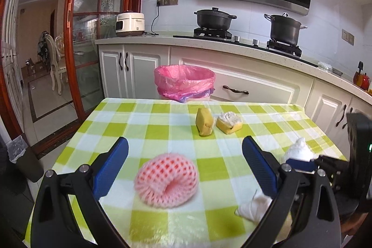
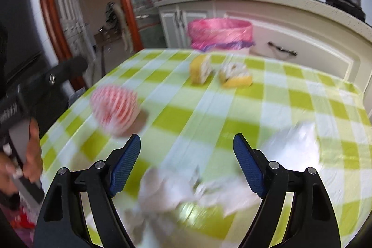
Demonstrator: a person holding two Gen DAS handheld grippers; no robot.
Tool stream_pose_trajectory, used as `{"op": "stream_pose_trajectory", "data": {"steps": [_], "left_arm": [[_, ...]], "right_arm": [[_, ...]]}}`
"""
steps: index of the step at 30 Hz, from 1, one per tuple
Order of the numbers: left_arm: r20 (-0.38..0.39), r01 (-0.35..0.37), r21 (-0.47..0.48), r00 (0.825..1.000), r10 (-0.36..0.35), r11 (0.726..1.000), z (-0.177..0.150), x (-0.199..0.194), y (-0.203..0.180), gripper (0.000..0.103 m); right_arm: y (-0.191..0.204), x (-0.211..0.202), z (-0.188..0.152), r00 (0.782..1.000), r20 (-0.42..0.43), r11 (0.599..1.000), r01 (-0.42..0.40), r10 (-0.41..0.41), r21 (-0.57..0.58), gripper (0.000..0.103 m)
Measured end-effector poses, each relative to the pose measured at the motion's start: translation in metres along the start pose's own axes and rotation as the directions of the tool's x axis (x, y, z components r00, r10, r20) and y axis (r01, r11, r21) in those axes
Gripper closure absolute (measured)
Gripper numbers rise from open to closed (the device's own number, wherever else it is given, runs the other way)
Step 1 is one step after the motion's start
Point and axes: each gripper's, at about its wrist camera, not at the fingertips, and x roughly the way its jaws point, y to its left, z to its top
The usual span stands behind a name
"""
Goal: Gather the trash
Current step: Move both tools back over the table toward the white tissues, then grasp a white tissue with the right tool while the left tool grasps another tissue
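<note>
Green-checked tablecloth (image 1: 162,131): pink foam net (image 1: 166,180) ring-shaped, between spread left tongs (image 1: 184,156); right tongs (image 2: 187,152) spread, empty.

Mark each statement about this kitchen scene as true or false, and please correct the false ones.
1. The bin behind the table has a pink bag in it. True.
2. The pink foam net already lies inside the bin. False: it lies on the checked tablecloth, between the open fingers of the left gripper.
3. Two yellow food scraps lie on the far part of the table. True.
4. The right gripper is shut on a crumpled tissue. False: its jaws stand open, with the tissue below them on the cloth.
5. Both pots on the stove are white. False: they are dark.
</note>
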Motion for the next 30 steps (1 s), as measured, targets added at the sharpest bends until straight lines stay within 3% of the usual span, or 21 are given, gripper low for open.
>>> {"op": "stream_pose_trajectory", "data": {"steps": [6,11,19,30], "left_arm": [[-0.01,-0.015,0.012,1.0,0.016,1.0,-0.023,-0.029,0.0,0.008],[-0.029,-0.005,0.018,1.0,0.005,1.0,-0.042,-0.053,-0.003,0.008],[-0.066,0.031,0.036,0.997,-0.029,0.999,-0.067,-0.069,-0.02,0.008],[-0.158,0.151,0.087,0.978,-0.136,0.985,-0.092,-0.047,-0.068,0.009]], "right_arm": [[0.022,0.003,-0.024,0.999,-0.048,0.999,-0.027,0.025,-0.043,0.031],[0.016,0.015,-0.037,0.994,-0.106,0.999,-0.038,0.038,0.004,0.049],[0.003,-0.01,-0.035,0.996,-0.039,0.996,-0.076,0.078,0.052,0.08],[-0.015,-0.066,-0.037,0.997,0.072,0.998,-0.028,0.024,0.058,0.084]]}}
